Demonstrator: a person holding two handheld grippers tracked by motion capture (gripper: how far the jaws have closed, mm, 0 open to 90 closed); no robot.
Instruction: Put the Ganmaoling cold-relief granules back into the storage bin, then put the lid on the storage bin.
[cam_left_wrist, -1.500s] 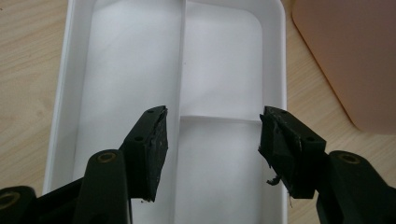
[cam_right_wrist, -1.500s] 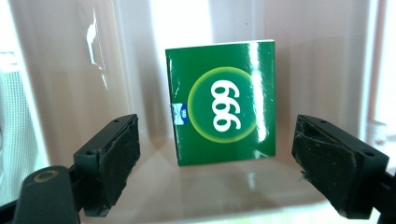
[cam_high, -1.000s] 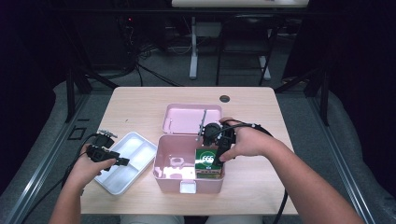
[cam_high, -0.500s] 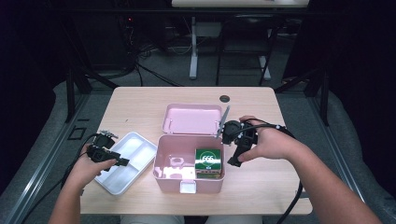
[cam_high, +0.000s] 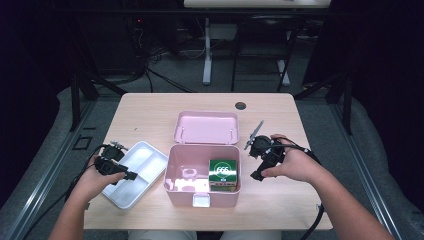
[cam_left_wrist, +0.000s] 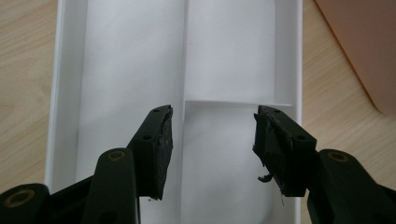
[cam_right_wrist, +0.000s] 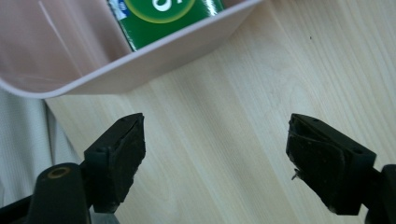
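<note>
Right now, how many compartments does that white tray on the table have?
3: the white tray has one long compartment down one side and two shorter ones beside it, split by a cross wall.

On my screen the tabletop (cam_high: 150, 107) is pale wood with a fine light grain. The open box (cam_high: 202, 195) is soft pink all over, lid included. Inside it sits a green carton (cam_high: 223, 175) with a white ring and white figures. The divided tray (cam_high: 131, 175) is plain white. Both grippers, left (cam_left_wrist: 212, 140) and right (cam_right_wrist: 217, 154), have matte black jaws.
</note>
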